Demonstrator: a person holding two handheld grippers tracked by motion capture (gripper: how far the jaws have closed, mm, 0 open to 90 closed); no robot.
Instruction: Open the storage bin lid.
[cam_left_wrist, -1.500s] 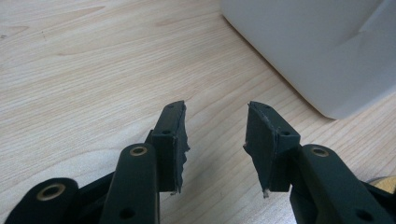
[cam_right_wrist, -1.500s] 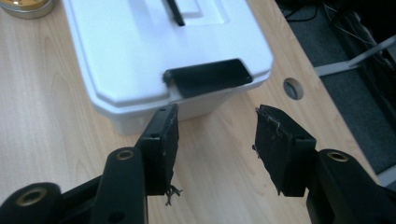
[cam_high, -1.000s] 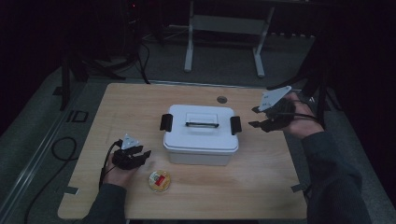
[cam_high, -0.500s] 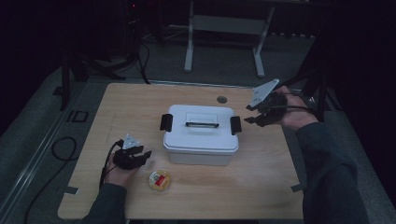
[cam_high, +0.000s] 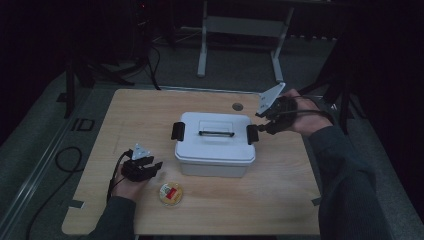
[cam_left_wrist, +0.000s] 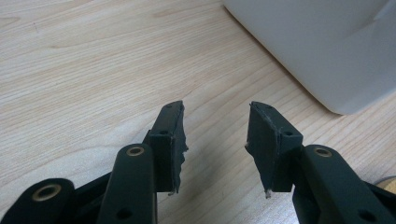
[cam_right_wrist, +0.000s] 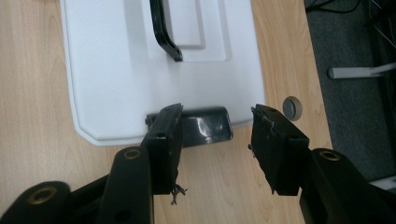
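Pale wood with a fine straight grain forms the flat top of the desk (cam_high: 150, 115), a rectangle with rounded corners and a small round grey grommet (cam_high: 238, 106) near its far edge. At the centre of the desk stands a white plastic box (cam_high: 215, 150), smooth and matt, rectangular with rounded edges and walls that taper slightly downward. Its lid carries a recessed panel crossed by a slim black handle (cam_high: 216, 133), and a glossy black latch sits at each short end: the left latch (cam_high: 177, 130) and the right latch (cam_high: 252, 134). A small round tin (cam_high: 170, 193) with a red and yellow label lies flat on the desk in front of the box, just beside the left hand.

The right claw (cam_right_wrist: 215, 125) is level with the box's right end. Its jaws have just been closing, yet stand spread, with the right latch between them; one pad lies over the latch's end, and whether it touches cannot be told, while the other stands clear of it. The left claw (cam_left_wrist: 215, 126) rests low over bare wood near the box's front left corner, its jaws moderately spread, holding and touching nothing.
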